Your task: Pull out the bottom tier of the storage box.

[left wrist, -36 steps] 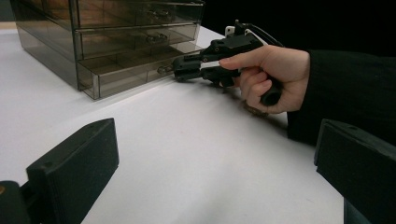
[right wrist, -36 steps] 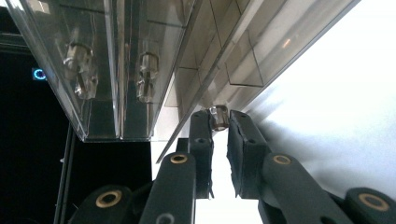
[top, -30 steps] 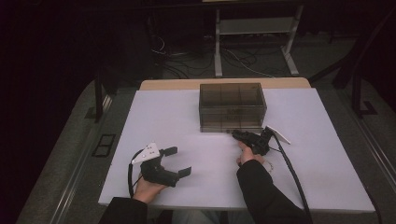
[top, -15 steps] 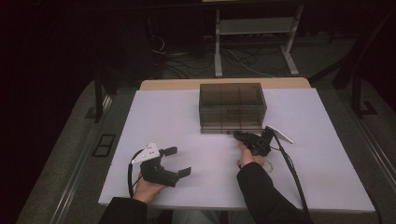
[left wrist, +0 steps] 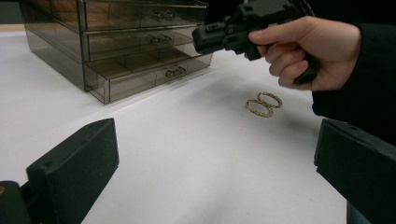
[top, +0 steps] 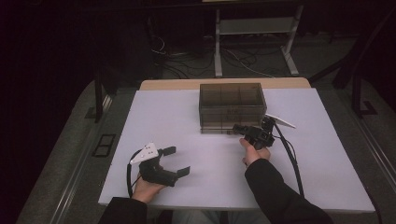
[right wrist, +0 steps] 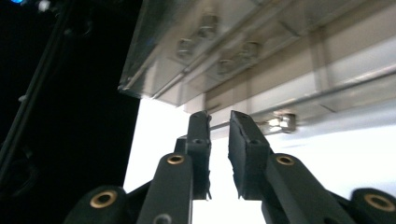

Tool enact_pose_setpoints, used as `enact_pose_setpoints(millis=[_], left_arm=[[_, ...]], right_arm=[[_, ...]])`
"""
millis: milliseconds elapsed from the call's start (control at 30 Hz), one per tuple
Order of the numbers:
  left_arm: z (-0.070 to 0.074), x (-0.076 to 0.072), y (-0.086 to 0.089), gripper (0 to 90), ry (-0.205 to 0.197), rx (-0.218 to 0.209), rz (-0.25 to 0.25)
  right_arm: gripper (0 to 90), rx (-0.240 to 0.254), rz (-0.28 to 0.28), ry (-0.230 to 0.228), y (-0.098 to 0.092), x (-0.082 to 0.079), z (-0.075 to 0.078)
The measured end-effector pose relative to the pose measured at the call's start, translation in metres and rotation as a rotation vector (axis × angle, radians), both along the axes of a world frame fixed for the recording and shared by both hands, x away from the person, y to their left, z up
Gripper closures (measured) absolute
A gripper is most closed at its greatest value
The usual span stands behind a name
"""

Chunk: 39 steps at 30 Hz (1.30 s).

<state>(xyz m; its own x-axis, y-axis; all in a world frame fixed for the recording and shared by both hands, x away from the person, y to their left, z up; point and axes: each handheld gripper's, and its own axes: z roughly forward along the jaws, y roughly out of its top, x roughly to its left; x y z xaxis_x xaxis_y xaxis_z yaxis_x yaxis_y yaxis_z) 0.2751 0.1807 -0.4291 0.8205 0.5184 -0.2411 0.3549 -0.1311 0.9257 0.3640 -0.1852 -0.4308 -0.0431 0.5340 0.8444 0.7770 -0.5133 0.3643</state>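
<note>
At lower left of the high view, the left gripper (top: 175, 161) rested on the white table (top: 177, 116), jaws wide apart, grasping nothing. At centre, the right gripper (top: 236, 129) had its jaws nearly closed with a narrow empty gap, having just widened slightly, at the smoky plastic drawer chest (top: 232, 105). To open the bottom drawer (left wrist: 140, 77), pinch its knob (left wrist: 174, 72) squarely and pull straight. The drawers appeared empty. Two gold rings (left wrist: 264, 103) lay on the table right of the chest.
</note>
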Motion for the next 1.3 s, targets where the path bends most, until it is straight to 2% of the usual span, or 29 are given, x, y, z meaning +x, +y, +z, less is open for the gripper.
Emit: enact_pose_setpoints(millis=[167,300,367,433,567,600,700,767,833,867,900,933,1000,1100,1300], left_arm=[[0.000,0.000,0.000,0.0,0.000,0.002,-0.001],[0.000,0.000,0.001,0.0,0.001,-0.001,0.003],[0.000,0.000,0.001,0.0,0.000,-0.002,0.004],[0.000,0.000,0.001,0.0,0.000,0.000,0.003],[0.000,0.000,0.002,0.0,0.000,-0.001,0.006],[0.000,0.000,0.002,0.0,0.000,-0.002,0.007],[0.000,0.000,0.002,0.0,0.000,-0.001,0.006],[0.001,0.000,0.002,0.0,-0.006,0.001,0.009],[0.001,-0.001,0.002,0.0,-0.012,-0.008,0.017],[0.001,-0.001,0.003,0.0,-0.016,-0.007,0.017],[0.002,-0.001,0.003,0.0,-0.016,-0.009,0.018],[0.002,-0.001,0.004,0.0,-0.016,-0.009,0.020],[0.002,-0.001,0.004,0.0,-0.017,-0.011,0.020],[0.002,-0.001,0.004,0.0,-0.016,-0.011,0.019],[0.002,-0.001,0.004,0.0,-0.013,-0.009,0.014]], right_arm=[[71.7,-0.060,0.071,-0.023,-0.005,0.009,0.010],[66.7,-0.141,0.153,-0.028,-0.006,0.017,0.018],[63.9,-0.148,0.203,-0.022,-0.005,0.021,0.022],[58.5,-0.164,0.239,-0.043,-0.005,0.023,0.025],[40.7,-0.256,0.331,-0.077,-0.003,0.027,0.031],[36.4,-0.266,0.346,-0.085,-0.003,0.027,0.031],[16.5,-0.319,0.427,-0.087,0.000,0.031,0.036],[10.4,-0.357,0.488,-0.097,0.002,0.033,0.039],[10.4,-0.419,0.522,-0.115,0.004,0.034,0.041],[10.3,-0.447,0.542,-0.107,0.006,0.034,0.042],[8.8,-0.458,0.564,-0.112,0.006,0.035,0.042],[0.0,-0.438,0.583,-0.108,0.006,0.036,0.041],[0.2,-0.433,0.624,-0.115,0.006,0.037,0.041],[0.2,-0.483,0.686,-0.156,0.009,0.039,0.042],[0.3,-0.543,0.797,-0.253,0.012,0.043,0.046]])
